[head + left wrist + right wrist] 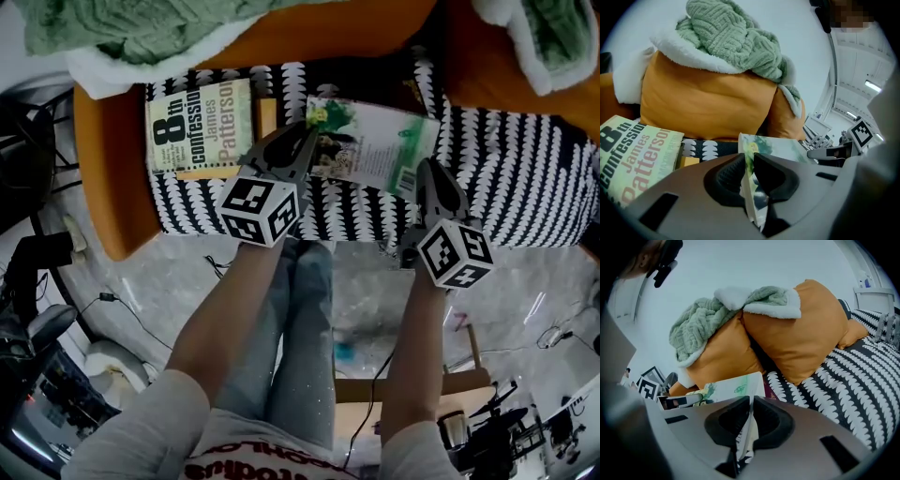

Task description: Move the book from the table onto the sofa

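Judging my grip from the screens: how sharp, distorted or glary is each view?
Head view: evenly lit, green book sharp, frame edges bowed by the wide lens. Left gripper view: fisheye, dark corners, book edge in the left tongs soft. Right gripper view: same fisheye, orange cushion crisp, wall washed bright.

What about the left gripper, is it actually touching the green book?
Touching. The left gripper view shows the left gripper with both jaws pressed on the edge of the green book, pinching it between them.
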